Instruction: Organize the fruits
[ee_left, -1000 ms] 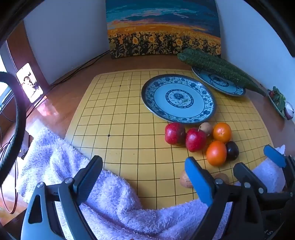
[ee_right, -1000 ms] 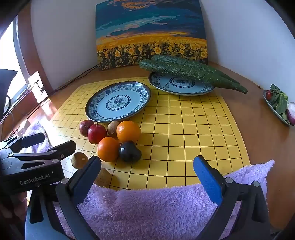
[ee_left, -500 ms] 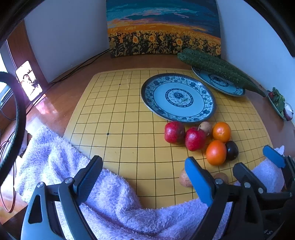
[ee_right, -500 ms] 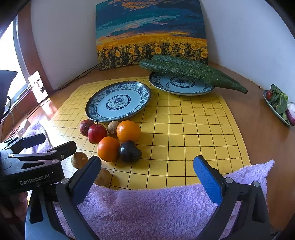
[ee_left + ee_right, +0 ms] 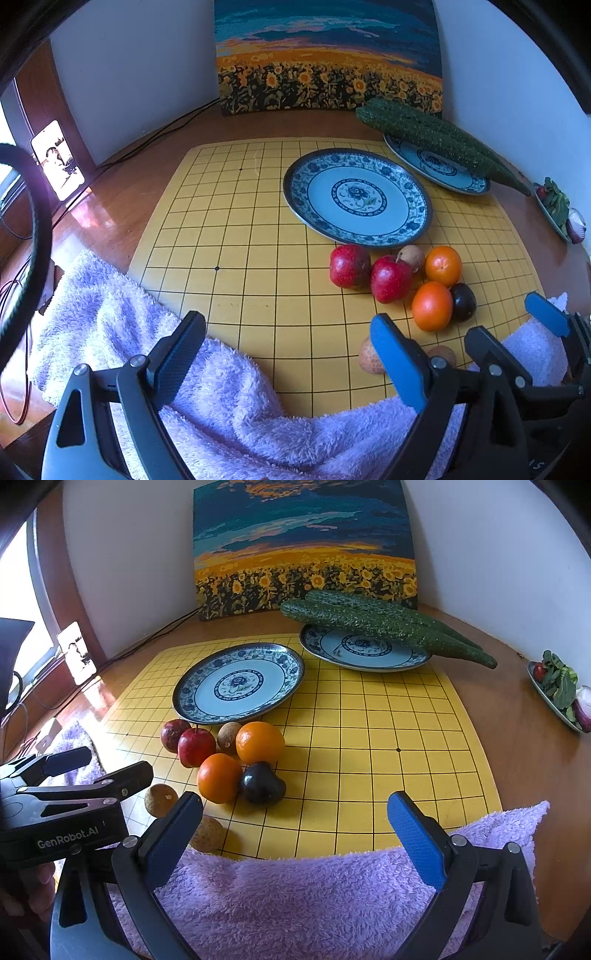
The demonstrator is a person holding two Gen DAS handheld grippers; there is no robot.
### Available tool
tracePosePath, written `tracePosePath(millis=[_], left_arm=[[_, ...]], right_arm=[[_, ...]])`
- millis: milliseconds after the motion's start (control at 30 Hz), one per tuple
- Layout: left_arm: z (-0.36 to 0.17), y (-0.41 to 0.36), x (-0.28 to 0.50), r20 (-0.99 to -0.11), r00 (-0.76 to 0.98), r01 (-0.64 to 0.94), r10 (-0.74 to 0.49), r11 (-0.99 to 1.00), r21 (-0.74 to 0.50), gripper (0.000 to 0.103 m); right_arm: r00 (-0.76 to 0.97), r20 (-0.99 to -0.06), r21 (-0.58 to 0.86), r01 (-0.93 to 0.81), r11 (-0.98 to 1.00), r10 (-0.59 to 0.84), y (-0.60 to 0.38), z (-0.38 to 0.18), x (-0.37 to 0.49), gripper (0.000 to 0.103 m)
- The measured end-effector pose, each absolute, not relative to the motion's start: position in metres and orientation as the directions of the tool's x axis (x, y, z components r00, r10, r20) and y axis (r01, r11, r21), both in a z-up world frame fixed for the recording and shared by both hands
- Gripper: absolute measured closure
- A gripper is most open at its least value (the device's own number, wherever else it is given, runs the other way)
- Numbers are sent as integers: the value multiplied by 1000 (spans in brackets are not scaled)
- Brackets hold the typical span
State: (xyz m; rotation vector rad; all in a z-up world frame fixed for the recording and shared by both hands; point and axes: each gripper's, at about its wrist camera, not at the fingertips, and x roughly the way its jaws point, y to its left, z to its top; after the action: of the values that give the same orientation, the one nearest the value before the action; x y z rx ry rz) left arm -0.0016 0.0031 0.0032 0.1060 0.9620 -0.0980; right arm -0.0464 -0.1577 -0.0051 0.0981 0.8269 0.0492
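A cluster of fruit lies on the yellow grid mat (image 5: 369,738): two red apples (image 5: 195,746), two oranges (image 5: 260,742), a dark plum (image 5: 261,782) and a brown round fruit (image 5: 229,734). Two more brown fruits (image 5: 159,799) sit near the towel edge. Behind the cluster stands an empty blue-and-white plate (image 5: 238,683) (image 5: 356,197). My right gripper (image 5: 295,805) is open above the purple towel, just right of the fruit. My left gripper (image 5: 288,325) is open, left of the apples (image 5: 391,278) and oranges (image 5: 431,305). Both hold nothing.
A second plate (image 5: 364,650) at the back carries long green cucumbers (image 5: 376,626). A sunflower painting (image 5: 306,554) leans on the wall. A dish of vegetables (image 5: 561,694) sits at the far right. A purple towel (image 5: 314,893) covers the mat's near edge.
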Motion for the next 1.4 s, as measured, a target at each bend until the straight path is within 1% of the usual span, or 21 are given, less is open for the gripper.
tracePosePath(millis=[1400], left_arm=[[5, 8, -4, -819, 573, 127, -39, 991, 41, 9]], right_arm=[[680, -729, 113, 2, 994, 81, -159, -5, -46, 1]])
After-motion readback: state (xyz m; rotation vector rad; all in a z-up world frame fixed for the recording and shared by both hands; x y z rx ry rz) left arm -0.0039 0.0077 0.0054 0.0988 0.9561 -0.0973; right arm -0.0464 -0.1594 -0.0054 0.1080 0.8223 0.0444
